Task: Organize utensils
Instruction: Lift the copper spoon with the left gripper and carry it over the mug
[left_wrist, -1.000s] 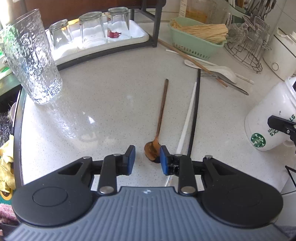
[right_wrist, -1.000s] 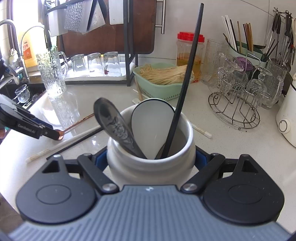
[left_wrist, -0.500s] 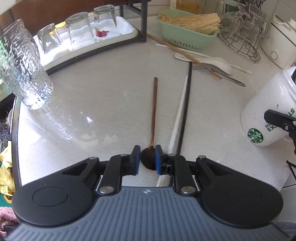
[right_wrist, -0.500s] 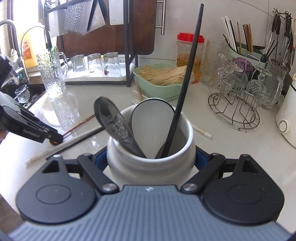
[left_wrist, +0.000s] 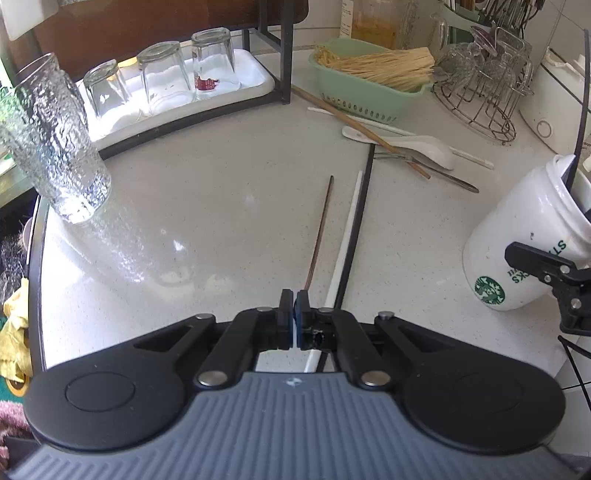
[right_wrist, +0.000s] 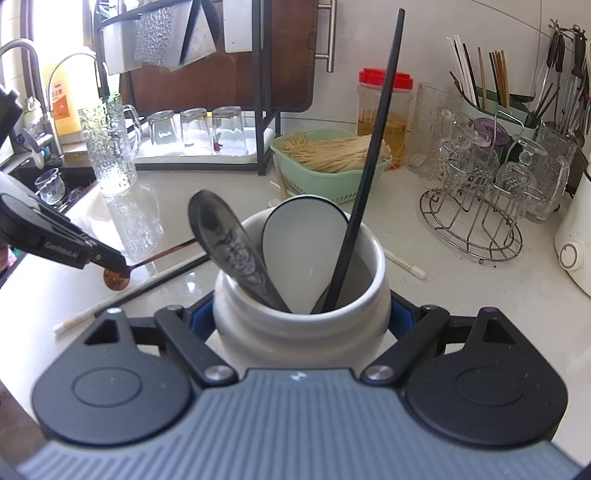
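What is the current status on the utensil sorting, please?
Left gripper shut on copper spoon. Right gripper shut on white mug. White chopstick and black chopstick lie beside the spoon.

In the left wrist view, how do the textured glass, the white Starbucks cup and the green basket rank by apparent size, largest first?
1. White Starbucks cup and textured glass: they look about alike, so I cannot rank them.
2. Green basket: it looks smaller, but it stands farther from the camera, so its true size is unsure.
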